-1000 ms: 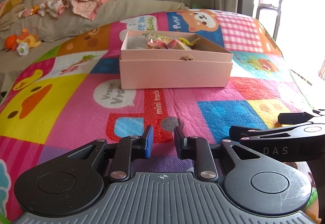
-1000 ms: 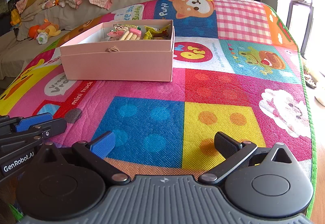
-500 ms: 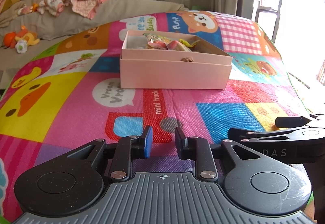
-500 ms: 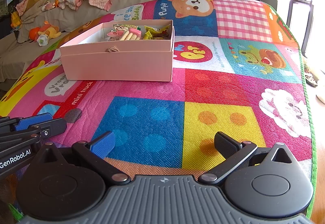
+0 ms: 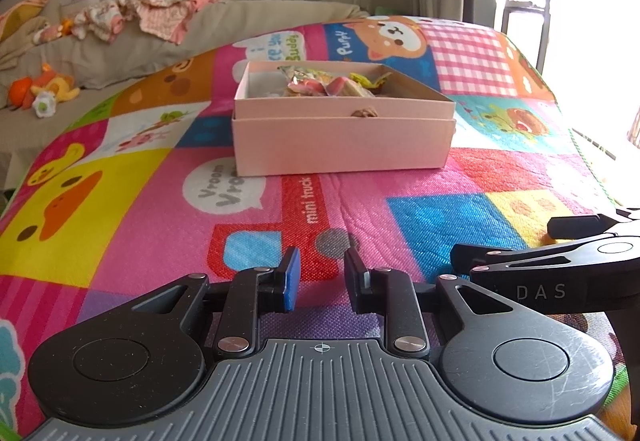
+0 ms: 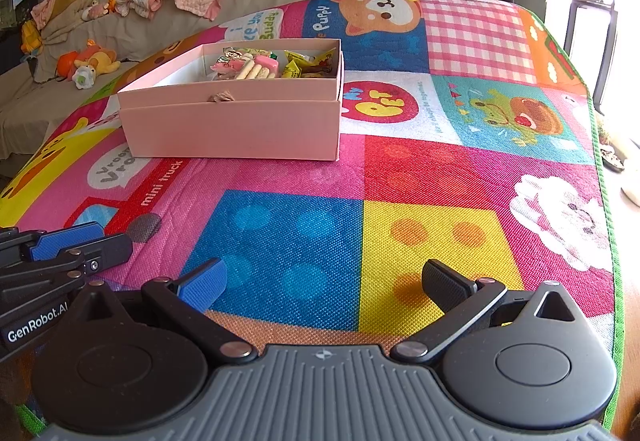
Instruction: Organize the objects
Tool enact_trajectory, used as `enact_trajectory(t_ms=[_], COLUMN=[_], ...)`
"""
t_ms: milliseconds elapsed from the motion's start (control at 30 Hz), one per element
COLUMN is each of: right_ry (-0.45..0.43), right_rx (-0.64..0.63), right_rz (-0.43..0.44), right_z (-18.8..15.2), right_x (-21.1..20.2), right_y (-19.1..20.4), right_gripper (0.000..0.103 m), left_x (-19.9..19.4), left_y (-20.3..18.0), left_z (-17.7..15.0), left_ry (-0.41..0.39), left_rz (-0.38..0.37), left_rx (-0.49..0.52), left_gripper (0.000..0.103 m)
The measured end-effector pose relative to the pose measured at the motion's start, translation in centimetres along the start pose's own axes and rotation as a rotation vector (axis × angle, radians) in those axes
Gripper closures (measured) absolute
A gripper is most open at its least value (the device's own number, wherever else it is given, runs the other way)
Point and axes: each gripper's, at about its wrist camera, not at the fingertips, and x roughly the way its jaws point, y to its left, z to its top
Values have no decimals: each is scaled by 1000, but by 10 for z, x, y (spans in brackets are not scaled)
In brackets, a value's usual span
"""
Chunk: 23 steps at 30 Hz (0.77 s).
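"mini truck" on play mat (image 5: 120,225), "GenRobot.AI" on left hand-held gripper (image 6: 104,241)

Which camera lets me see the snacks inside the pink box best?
The right wrist view: it looks down into the pink box, so the snacks show clearly. The left wrist view sits lower, and the box's front wall hides most of them.

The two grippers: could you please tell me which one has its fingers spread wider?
The right gripper: its fingers stand wide apart, while the left gripper shows only a narrow gap between its fingers. Neither holds anything.

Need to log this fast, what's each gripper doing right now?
Left gripper: open narrowly, holding nothing.
Right gripper: wide open, holding nothing.
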Motion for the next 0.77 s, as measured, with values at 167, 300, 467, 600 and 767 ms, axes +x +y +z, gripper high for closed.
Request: enact_trajectory(t_ms=[167, 300, 467, 600, 767], right_ry=[0, 0, 0, 0, 0], right_rx=[0, 0, 0, 1, 0], right_rz=[0, 0, 0, 0, 0], right_z=[0, 0, 0, 0, 0], right_x=[0, 0, 0, 0, 0], right_y=[0, 0, 1, 0, 1], right_gripper=[0, 0, 0, 0, 0], left_x=[-1, -1, -1, -1, 0], left_y=[-1, -1, -1, -1, 4], left_z=[0, 0, 0, 0, 0], left_ry=[0, 0, 0, 0, -1], left_rz=[3, 2, 3, 2, -21], left_rx=[5, 4, 5, 4, -28], left_gripper=[76, 76, 76, 76, 77])
